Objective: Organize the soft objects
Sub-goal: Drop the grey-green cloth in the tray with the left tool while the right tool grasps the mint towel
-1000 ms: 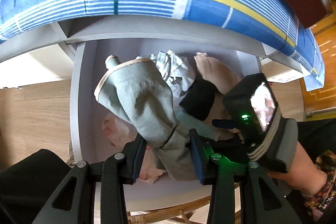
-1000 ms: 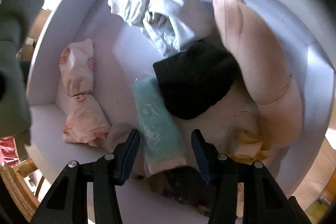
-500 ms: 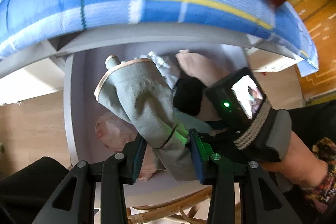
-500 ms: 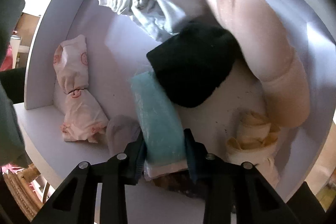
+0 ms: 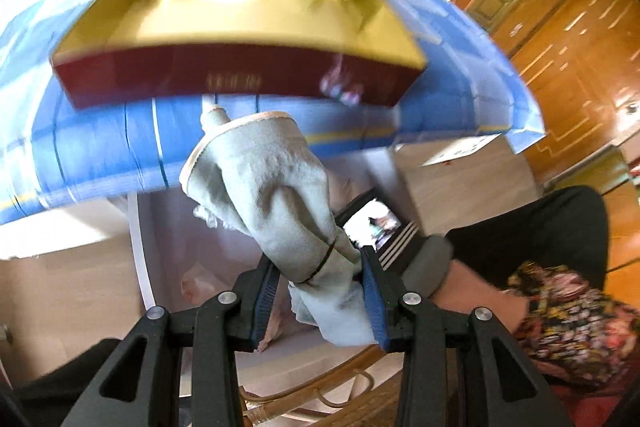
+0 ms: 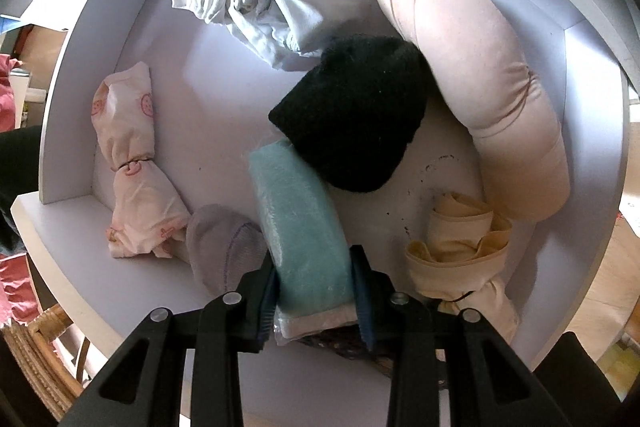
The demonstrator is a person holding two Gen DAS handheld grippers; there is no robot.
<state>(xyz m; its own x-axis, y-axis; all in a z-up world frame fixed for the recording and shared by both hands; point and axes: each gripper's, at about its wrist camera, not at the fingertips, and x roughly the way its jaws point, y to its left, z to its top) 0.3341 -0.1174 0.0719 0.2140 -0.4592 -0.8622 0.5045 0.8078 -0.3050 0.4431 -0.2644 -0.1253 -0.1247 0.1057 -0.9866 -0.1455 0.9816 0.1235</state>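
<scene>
Since a second ago we have lifted our left gripper (image 5: pixel 318 293) clear of the white drawer (image 6: pixel 68 107), its fingers pinching the grey-green roll (image 5: pixel 276 203). Our right gripper (image 6: pixel 314 297) has closed on the teal roll (image 6: pixel 302 227) lying in that drawer.

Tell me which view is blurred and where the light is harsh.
Left wrist view: motion blur smears the gold-and-red box and blue checked cloth; the held grey-green cloth bundle stays sharp. Right wrist view: sharp, with bright glare on the white drawer wall; the black cloth shows little detail.
</scene>
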